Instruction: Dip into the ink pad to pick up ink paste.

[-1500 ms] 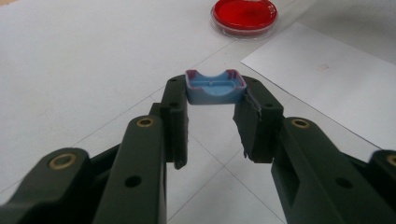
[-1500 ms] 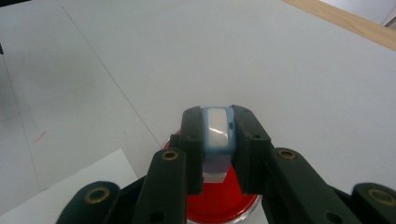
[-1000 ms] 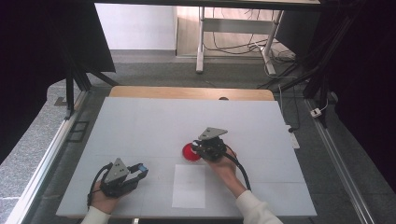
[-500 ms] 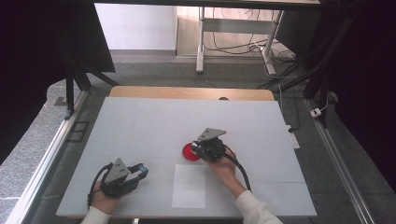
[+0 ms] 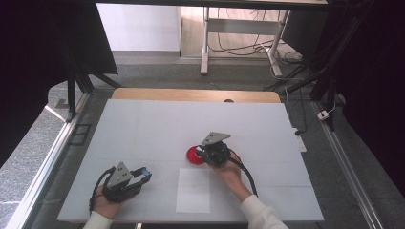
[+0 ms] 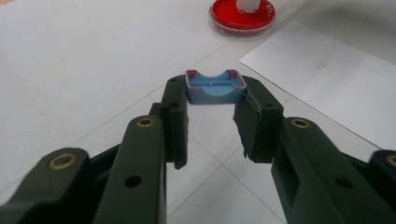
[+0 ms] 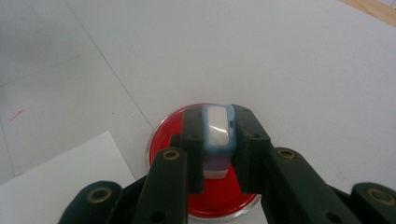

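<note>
A white table (image 5: 143,129) holds a red dish (image 7: 163,140). Over it, the right gripper (image 7: 215,140) clamps a small stamp (image 7: 217,128); the left gripper (image 6: 211,100) pinches its blue cap (image 6: 212,88). Both seem light, rigid plastic, best held by flat sides.

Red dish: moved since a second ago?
No. The red dish sits at the same spot just above the paper sheet, under the right tongs.

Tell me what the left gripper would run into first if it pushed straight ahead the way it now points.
Probably the red dish: the left gripper, shut on a blue holder, aims toward it across bare table, passing the white sheet's corner. Depth is uncertain.
</note>
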Motion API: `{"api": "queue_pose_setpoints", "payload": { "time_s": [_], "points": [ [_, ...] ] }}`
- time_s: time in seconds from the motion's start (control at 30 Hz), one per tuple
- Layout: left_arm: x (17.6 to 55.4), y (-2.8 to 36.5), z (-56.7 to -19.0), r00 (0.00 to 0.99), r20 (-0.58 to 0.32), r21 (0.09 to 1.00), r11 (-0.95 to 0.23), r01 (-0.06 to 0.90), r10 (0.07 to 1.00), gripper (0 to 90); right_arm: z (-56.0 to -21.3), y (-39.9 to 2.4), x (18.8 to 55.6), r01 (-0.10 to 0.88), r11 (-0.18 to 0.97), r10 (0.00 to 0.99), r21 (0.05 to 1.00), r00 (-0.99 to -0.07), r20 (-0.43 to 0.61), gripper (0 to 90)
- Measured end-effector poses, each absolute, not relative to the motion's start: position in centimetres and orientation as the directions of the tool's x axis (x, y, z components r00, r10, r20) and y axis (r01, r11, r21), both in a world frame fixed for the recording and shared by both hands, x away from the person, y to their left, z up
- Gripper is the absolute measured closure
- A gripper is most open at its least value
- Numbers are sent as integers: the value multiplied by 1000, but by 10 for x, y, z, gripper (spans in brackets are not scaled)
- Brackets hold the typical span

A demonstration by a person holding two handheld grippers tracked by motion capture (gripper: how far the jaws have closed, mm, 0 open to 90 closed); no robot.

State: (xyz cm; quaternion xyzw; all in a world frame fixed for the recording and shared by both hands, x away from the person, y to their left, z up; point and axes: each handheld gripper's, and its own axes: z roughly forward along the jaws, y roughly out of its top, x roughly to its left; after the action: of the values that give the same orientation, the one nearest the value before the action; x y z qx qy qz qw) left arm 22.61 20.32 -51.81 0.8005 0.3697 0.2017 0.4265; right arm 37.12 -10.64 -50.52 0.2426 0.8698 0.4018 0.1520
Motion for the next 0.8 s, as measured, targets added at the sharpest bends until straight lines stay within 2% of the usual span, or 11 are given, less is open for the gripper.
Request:
{"api": "queue_pose_setpoints", "payload": {
  "time_s": [0.47,0.8],
  "points": [
    [226,203,-518,645,9,831,-364,420,764,653,-506,-105,369,286,572,543,769,-834,-93,759],
    [227,204,-518,644,4,831,-361,423,765,653,-497,-112,371,300,515,562,803,-826,-51,756]
  ]
}}
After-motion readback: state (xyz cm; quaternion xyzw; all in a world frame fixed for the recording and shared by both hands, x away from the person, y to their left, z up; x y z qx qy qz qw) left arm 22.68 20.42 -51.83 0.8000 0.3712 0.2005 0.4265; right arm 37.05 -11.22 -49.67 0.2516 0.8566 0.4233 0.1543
